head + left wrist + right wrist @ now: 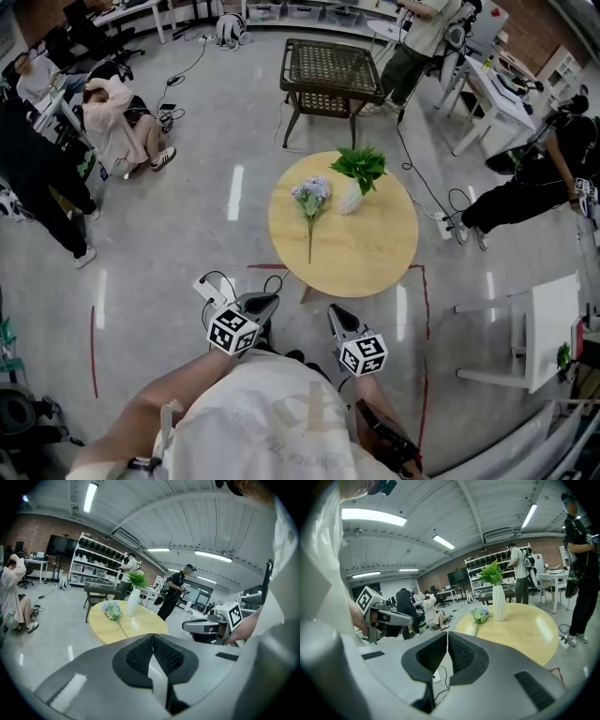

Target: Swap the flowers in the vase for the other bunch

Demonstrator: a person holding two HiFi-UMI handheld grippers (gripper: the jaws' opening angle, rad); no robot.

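A white vase (350,197) holding a green leafy bunch (361,166) stands at the far side of the round wooden table (366,253). A pale blue flower bunch (311,195) lies flat to the vase's left, its stem toward me. My left gripper (265,302) and right gripper (337,319) hang side by side short of the table's near edge, both shut and empty. In the left gripper view the shut jaws (153,637) point at the vase (133,603) and blue flowers (111,610). The right gripper view shows its shut jaws (447,634), the vase (499,603) and flowers (479,613).
A dark wicker side table (328,75) stands beyond the round table. A white table (548,328) is at the right, with a person (534,183) crouching behind it. People sit on the floor at the left (117,127). Cables and red tape lines cross the floor.
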